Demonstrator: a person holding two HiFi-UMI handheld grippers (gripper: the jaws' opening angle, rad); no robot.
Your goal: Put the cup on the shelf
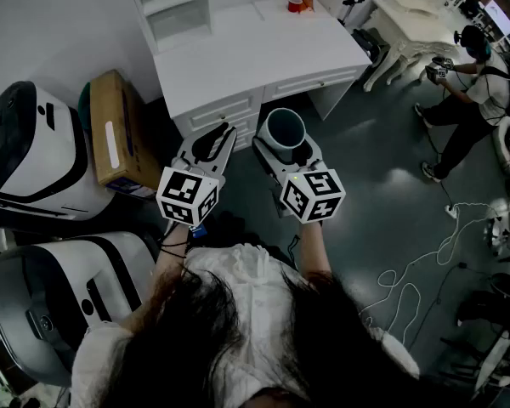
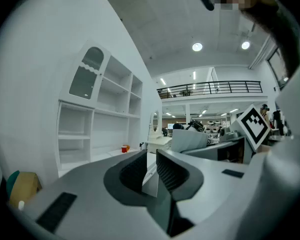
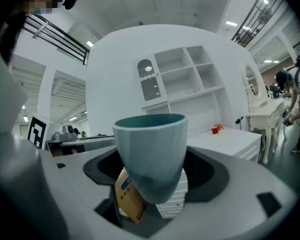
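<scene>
A teal cup [image 1: 283, 127] stands upright between the jaws of my right gripper [image 1: 286, 140], which is shut on it and holds it in the air in front of the white desk [image 1: 255, 45]. In the right gripper view the cup [image 3: 150, 149] fills the middle, with the jaws of the gripper [image 3: 151, 171] at its sides. The white shelf unit [image 1: 174, 7] stands on the desk's far left; it also shows behind the cup [image 3: 182, 79]. My left gripper [image 1: 209, 143] hangs beside the right one, shut with nothing in it [image 2: 150, 171]. The shelf [image 2: 97, 119] lies ahead of it.
A small red thing [image 1: 296, 4] sits on the desk's far right corner. A cardboard box [image 1: 110, 130] leans left of the desk, beside large white machines [image 1: 34, 155]. Another person [image 1: 472, 92] stands at the right by a white table [image 1: 408, 24]. Cables [image 1: 416, 270] lie on the floor.
</scene>
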